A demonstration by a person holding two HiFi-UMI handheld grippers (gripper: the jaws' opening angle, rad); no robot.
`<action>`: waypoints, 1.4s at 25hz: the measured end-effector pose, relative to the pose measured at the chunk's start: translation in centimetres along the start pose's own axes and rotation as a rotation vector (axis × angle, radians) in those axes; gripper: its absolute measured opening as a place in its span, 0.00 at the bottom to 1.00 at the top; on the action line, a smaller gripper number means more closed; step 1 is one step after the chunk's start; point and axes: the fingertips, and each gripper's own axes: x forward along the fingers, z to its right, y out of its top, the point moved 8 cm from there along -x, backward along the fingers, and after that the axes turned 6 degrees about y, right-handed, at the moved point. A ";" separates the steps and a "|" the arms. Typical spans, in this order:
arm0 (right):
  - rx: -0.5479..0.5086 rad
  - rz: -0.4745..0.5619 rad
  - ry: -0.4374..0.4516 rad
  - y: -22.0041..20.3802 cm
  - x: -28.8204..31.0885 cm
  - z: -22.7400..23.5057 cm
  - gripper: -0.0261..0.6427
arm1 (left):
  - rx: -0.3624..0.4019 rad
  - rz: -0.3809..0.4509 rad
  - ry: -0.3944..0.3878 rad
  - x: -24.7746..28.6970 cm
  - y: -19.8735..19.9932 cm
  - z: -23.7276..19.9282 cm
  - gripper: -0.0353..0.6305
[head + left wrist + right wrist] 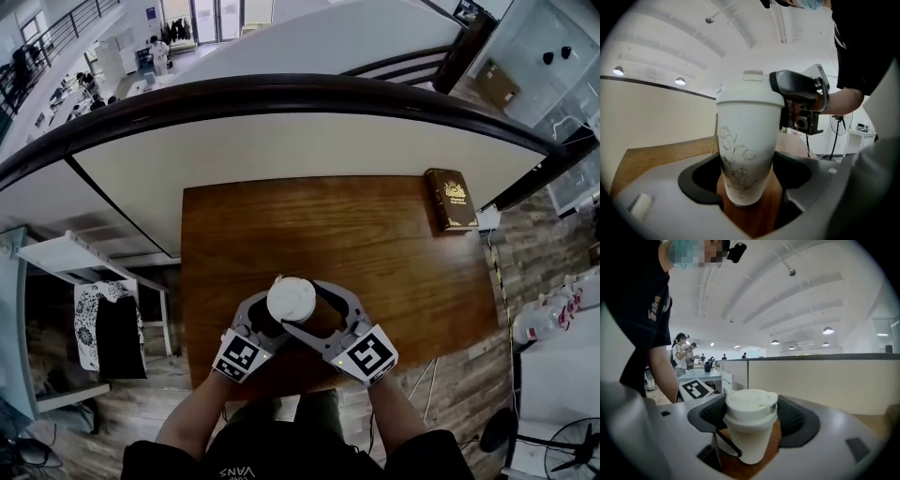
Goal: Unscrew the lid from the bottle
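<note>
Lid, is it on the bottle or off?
On. The lid sits squarely atop the upright bottle, no gap showing. The right tool grips the lid and the left tool grips the body.

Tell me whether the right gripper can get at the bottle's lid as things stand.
Very likely yes: the lid sits between the jaws of the right gripper, which seem to press its sides with nothing between. The left gripper clasps the bottle lower down, clear of the lid.

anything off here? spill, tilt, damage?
Nothing stands out. The bottle stands upright on the table, lid on, no spill. The left gripper clasps its body, right gripper the lid. A book lies flat at the table's far corner.
</note>
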 end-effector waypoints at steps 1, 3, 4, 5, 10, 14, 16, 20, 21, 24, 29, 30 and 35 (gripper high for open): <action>-0.011 0.007 0.044 0.1 0.0 0.3 0.51 | 0.000 0.002 -0.004 0.0 0.0 -0.1 0.58; -0.029 0.018 0.131 0.3 0.2 1.0 0.51 | 0.002 0.003 -0.013 -0.1 -0.1 -0.2 0.58; -0.034 0.016 0.175 0.3 0.2 1.3 0.51 | 0.003 0.003 -0.017 -0.1 -0.1 -0.2 0.58; -0.038 0.012 0.219 0.3 0.2 1.6 0.51 | 0.005 0.003 -0.021 0.0 -0.1 -0.2 0.58; -0.052 0.013 0.444 0.4 0.5 3.3 0.51 | 0.012 0.002 -0.033 -0.1 -0.1 -0.2 0.58; -0.061 0.000 0.609 0.6 1.0 4.4 0.51 | 0.007 -0.003 -0.030 -0.1 0.1 -0.1 0.58; -0.072 -0.006 0.683 0.7 1.4 4.9 0.51 | 0.004 -0.010 -0.028 -0.1 0.0 -0.1 0.58; -0.105 -0.004 0.817 0.9 2.1 5.5 0.51 | 0.012 -0.007 -0.013 -0.2 -0.1 0.0 0.58; -0.114 -0.006 0.848 1.0 2.3 5.7 0.51 | 0.013 -0.004 -0.009 -0.2 0.0 0.0 0.58; -0.149 -0.038 0.950 1.2 2.7 6.2 0.51 | 0.010 -0.003 -0.001 -0.1 0.1 0.1 0.58; -0.182 -0.087 1.055 1.5 3.4 6.6 0.51 | 0.008 -0.009 0.013 -0.1 0.2 0.3 0.58; -0.173 -0.095 1.049 1.5 3.4 6.5 0.51 | 0.005 -0.011 0.017 -0.1 0.2 0.3 0.58; -0.096 -0.046 0.860 1.1 2.0 6.0 0.51 | -0.012 -0.007 0.031 -0.2 0.1 0.5 0.58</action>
